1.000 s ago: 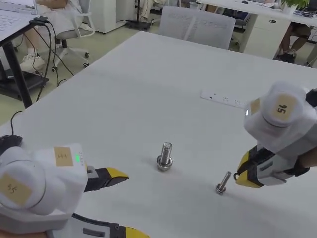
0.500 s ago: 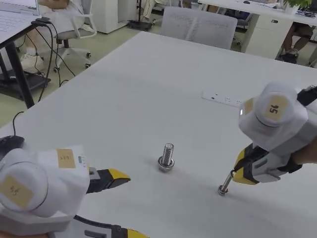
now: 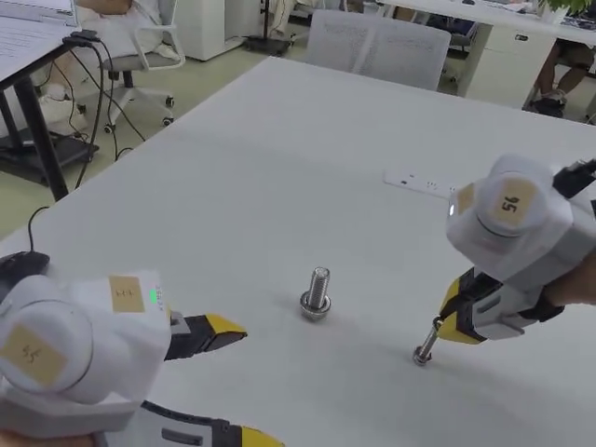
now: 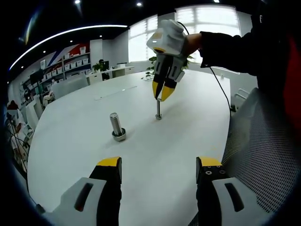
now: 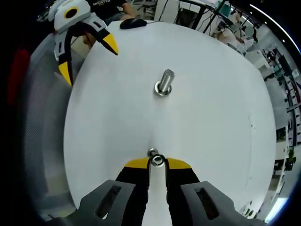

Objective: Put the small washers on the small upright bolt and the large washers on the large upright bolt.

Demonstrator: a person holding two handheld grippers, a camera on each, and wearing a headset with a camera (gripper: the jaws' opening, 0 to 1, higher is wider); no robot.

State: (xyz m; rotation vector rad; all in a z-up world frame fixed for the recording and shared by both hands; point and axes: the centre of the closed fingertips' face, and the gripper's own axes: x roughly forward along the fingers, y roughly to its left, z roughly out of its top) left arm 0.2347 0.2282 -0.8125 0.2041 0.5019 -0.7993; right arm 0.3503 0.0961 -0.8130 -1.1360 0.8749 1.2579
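Note:
The large upright bolt [image 3: 317,292] stands mid-table with washers stacked around its base [image 5: 162,88]. To its right stands the small upright bolt [image 3: 426,346], thin and slightly tilted in the head view. My right gripper [image 3: 445,322] hangs just over that bolt's top, shut on a small washer [image 5: 157,161] pinched between its yellow tips [image 5: 157,163]. The small bolt's head [image 5: 152,152] shows right ahead of the washer. My left gripper [image 3: 237,382] is open and holds nothing, low at the near left, well apart from both bolts [image 4: 116,127].
A white flat strip [image 3: 416,182] lies on the table beyond the bolts. A black mouse [image 3: 19,265] sits at the table's left edge. A grey chair [image 3: 377,47] stands at the far edge. The white tabletop [image 3: 233,186] is bare around the bolts.
My right gripper has moved left and slightly down, bringing its tips against the top of the small bolt. The left gripper has stayed in place.

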